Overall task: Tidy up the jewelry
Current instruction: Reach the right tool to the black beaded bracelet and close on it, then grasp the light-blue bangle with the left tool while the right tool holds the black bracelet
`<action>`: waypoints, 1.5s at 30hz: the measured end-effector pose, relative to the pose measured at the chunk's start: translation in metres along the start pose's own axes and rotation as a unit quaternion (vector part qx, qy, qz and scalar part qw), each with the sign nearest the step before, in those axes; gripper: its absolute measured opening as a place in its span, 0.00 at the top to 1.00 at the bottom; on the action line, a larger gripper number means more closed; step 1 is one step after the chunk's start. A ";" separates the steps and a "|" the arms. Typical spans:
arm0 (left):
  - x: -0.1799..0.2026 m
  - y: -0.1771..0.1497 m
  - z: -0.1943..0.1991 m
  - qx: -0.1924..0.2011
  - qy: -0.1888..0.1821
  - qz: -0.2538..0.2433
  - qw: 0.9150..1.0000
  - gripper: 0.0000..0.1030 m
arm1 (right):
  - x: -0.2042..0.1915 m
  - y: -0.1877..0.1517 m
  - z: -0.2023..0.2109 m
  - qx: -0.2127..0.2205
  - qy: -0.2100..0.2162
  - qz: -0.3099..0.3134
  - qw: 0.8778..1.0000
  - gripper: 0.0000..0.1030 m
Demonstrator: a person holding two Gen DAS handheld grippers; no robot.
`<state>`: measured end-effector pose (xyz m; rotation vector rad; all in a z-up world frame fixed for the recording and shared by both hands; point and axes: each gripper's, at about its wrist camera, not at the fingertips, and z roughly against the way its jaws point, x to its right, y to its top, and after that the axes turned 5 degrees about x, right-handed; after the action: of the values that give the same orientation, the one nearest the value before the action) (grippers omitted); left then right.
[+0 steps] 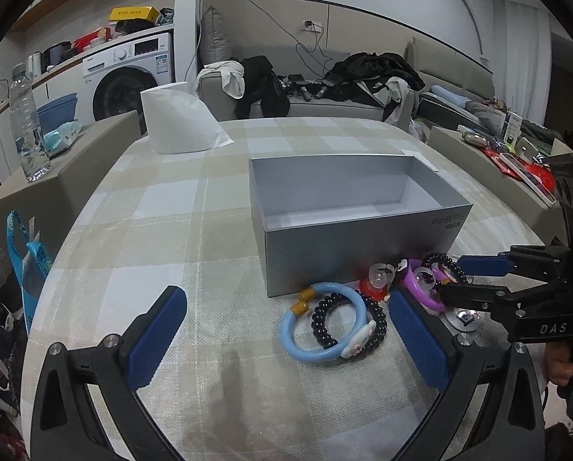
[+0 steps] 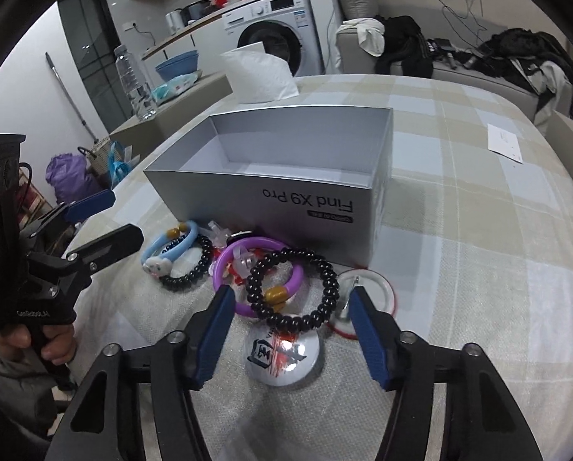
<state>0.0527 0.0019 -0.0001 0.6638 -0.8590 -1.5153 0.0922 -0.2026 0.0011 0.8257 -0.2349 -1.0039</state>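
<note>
The left gripper (image 1: 286, 330) hangs above the checked tablecloth (image 1: 133, 230) with its blue-padded fingers spread wide and nothing between them. Just ahead of it, slightly toward its right finger, lies a light blue bangle (image 1: 322, 322) with a white cartoon charm, and a black bead bracelet (image 1: 350, 319) lies partly inside that ring and overlaps it.

The right gripper (image 2: 292, 307) is likewise wide open and holds nothing. Between and just beyond its fingertips sits a second black bead bracelet (image 2: 292, 288) with an amber bead, which rests across a purple bangle (image 2: 255, 276). Directly below the fingers lies a round white badge (image 2: 282, 357); a red-rimmed badge (image 2: 367, 292) lies just off the right finger.

Beyond the whole cluster stands an open grey phone box (image 2: 286, 176), marked "Find X9 Pro", its near wall just beside the jewelry, with no jewelry visible inside it.
</note>
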 end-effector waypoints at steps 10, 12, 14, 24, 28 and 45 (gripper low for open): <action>-0.006 -0.001 -0.003 -0.013 -0.005 0.023 1.000 0.01 | -0.014 0.005 -0.011 -0.008 -0.043 0.049 0.998 0.52; -0.008 -0.002 -0.004 -0.014 -0.004 0.028 0.999 0.01 | -0.013 0.006 -0.010 -0.006 -0.034 0.045 0.998 0.60; -0.009 -0.002 -0.003 -0.014 -0.004 0.032 0.999 0.01 | -0.014 0.004 -0.007 -0.003 -0.036 0.047 0.998 0.63; -0.008 -0.001 -0.005 -0.019 -0.001 0.028 0.999 0.01 | 0.000 -0.005 0.023 0.066 -0.013 0.001 0.998 0.67; -0.005 -0.002 -0.011 -0.042 -0.005 0.021 0.999 0.01 | 0.000 -0.003 0.038 0.110 0.007 -0.007 0.994 0.67; 0.003 -0.003 -0.024 -0.100 -0.068 0.010 0.993 0.46 | 0.000 -0.005 0.045 0.131 0.034 -0.015 0.991 0.66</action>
<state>0.0699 -0.0045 -0.0161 0.4085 -0.8001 -1.6178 0.0654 -0.2266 0.0284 1.1042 -0.3009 -0.9838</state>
